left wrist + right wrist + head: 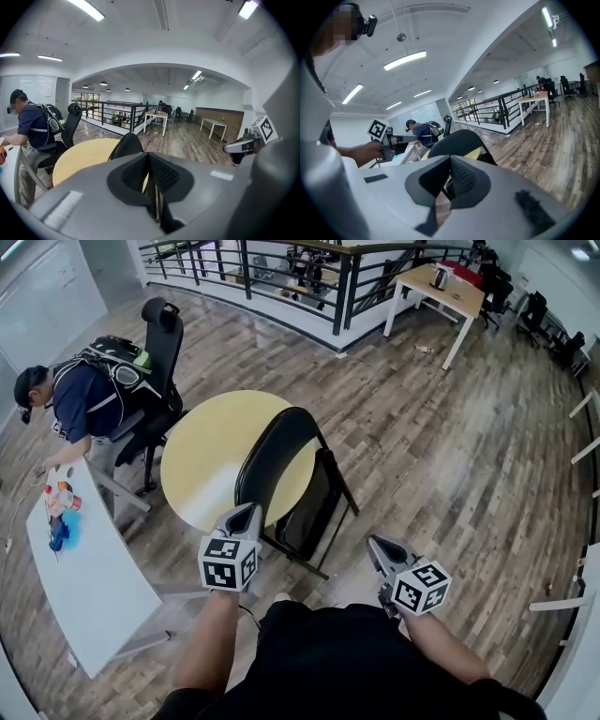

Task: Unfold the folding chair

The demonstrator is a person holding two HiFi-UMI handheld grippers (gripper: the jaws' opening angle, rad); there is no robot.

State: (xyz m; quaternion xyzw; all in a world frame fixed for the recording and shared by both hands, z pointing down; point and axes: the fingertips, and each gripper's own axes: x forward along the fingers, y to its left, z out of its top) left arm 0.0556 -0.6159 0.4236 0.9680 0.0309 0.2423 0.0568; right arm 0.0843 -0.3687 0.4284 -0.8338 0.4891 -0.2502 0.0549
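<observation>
L gripper (247, 514) & R gripper (374, 542) sit close to folding chair (281, 451), nothing held.
Yellow round table (202, 460) is biggest, mid-floor; folding chair stands just in front of it, backrest over or v. near tabletop edge, seat panel looks tipped up, so prob. not opened. L gripper is by backrest's near edge, R gripper apart on seat side; both w/ jaws pressed together, empty. Risk: pushing seat down w/ frame unsteadied could skid legs on wood floor (450, 456) or knock chair into table.
</observation>
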